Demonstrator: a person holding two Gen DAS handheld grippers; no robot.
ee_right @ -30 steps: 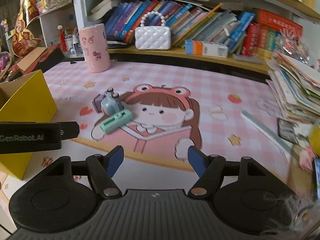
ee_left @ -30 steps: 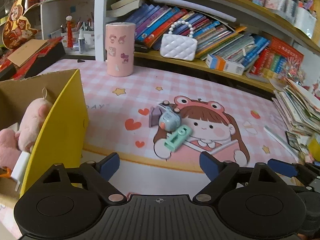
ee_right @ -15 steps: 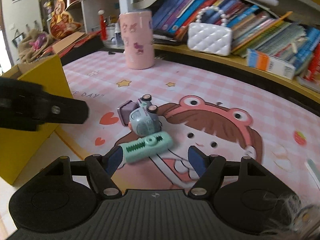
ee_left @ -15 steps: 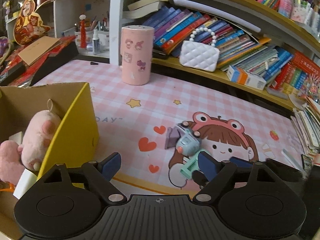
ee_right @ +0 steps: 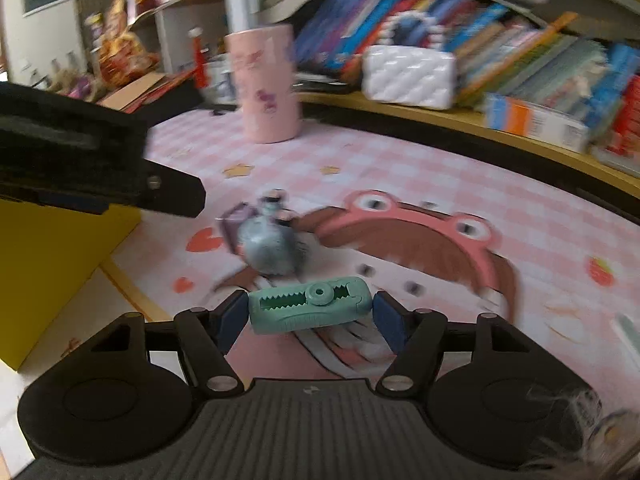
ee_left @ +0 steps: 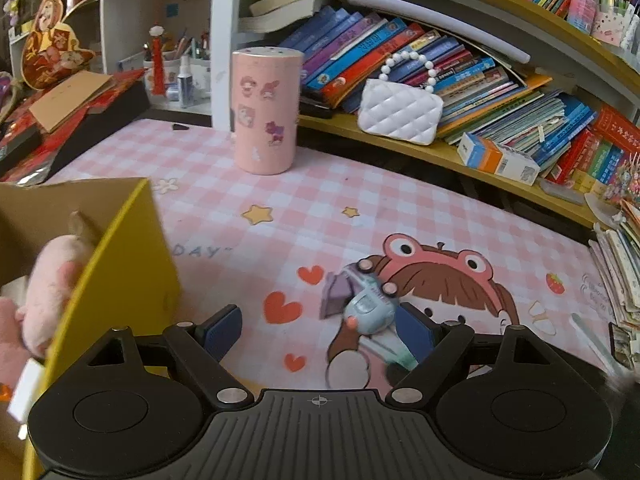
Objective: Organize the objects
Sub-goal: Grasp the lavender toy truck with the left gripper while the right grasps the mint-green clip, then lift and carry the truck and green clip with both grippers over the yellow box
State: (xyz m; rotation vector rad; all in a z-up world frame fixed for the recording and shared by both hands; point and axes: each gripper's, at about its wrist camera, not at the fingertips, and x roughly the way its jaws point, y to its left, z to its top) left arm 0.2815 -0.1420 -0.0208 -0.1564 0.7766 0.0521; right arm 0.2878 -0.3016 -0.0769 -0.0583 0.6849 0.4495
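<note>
The right gripper point(ee_right: 307, 314) has its jaws apart around the green toothed toy point(ee_right: 308, 310), which lies on the pink checked mat point(ee_right: 400, 168); contact is unclear. Just beyond sits the grey toy car point(ee_right: 266, 246). The left gripper point(ee_left: 318, 330) hangs wide open beside the yellow box point(ee_left: 120, 272).

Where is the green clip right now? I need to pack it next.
In the right wrist view the green clip lies on the pink mat between the right gripper's open fingers, just in front of the toy car.
</note>
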